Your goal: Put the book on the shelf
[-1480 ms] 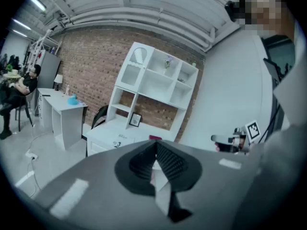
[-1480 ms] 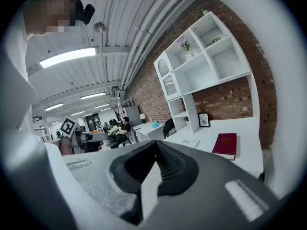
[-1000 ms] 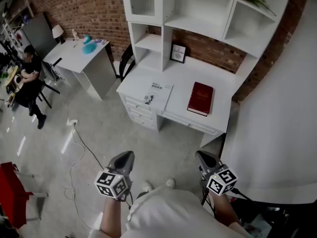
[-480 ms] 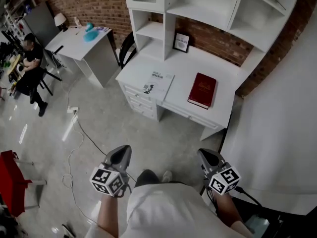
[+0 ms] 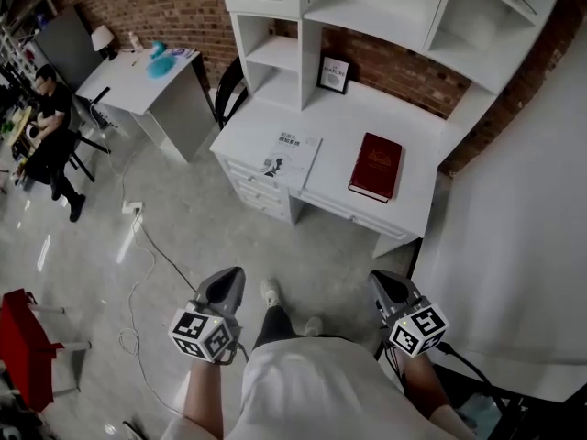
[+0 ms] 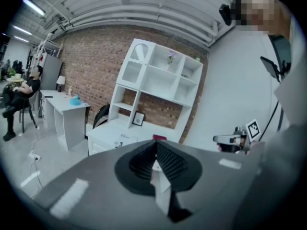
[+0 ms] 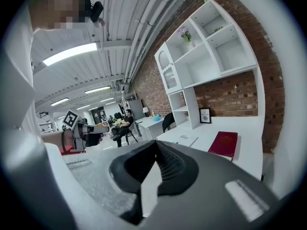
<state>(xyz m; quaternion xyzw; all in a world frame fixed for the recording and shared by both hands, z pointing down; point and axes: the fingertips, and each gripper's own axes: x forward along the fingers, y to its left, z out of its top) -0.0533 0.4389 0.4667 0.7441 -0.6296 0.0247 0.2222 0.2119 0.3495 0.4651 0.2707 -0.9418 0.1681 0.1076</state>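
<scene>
Hanging empty with jaws pressed together, the left gripper and right gripper sit well short of the red book ahead, presumably since it is not yet within reach.

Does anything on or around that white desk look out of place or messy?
Nothing stands out. The red book lies flat and closed on the white desk, the white booklet lies flat beside it, and the framed picture stands upright at the back. A loose cable trails across the floor nearby.
</scene>
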